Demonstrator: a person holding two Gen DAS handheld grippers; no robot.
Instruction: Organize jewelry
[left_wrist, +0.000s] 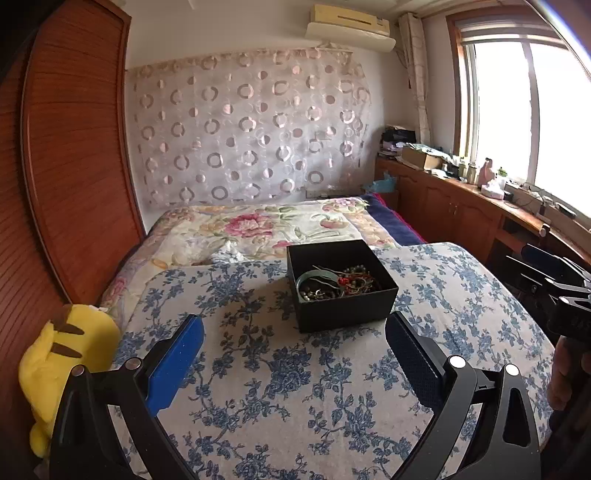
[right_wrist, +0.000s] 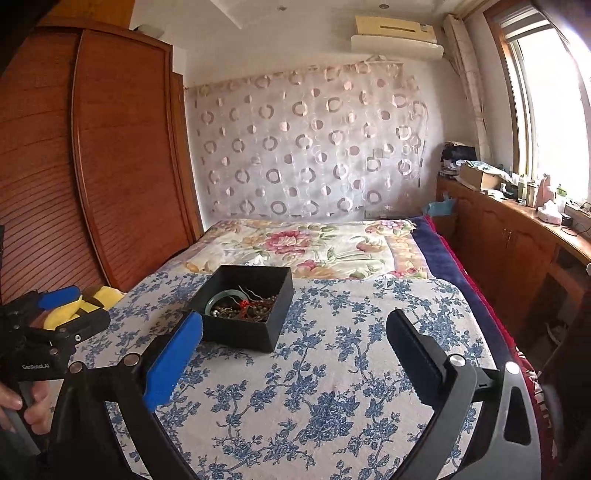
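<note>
- Black open-top box (left_wrist: 341, 286) resting on the blue-flowered bedspread (left_wrist: 258, 387), just above frame centre in the left wrist view; centre-left in the right wrist view (right_wrist: 245, 308).
- Inside the box: a tangle of jewelry (left_wrist: 338, 286) with a pale green bangle (left_wrist: 319, 282), dark bead strands, a red knot and a thin metal hairpin.
- Left gripper (left_wrist: 295, 354) spread wide, nothing between the blue pads, low in frame and short of the box.
- Right gripper (right_wrist: 295, 354) likewise fully spread and empty, box up and to the left of its left pad.
- Likely trouble: strands looking knotted together, so lifting one piece could drag the whole clump out, or tip the light box.
- Soft bedding underneath: pressing on the box rim could sink or tilt it and spill beads into the folds.
- Thin hairpin and small beads hard to pinch with wide flat pads; slipping probable.
- Yellow plush toy (left_wrist: 70, 369) at lower left, well clear.
- No tray, stand or second container visible; destination for sorted pieces unknown.
- Box floor hidden by the near wall; count and kind of the pieces unclear.
- Hands cut off at frame edges.
</note>
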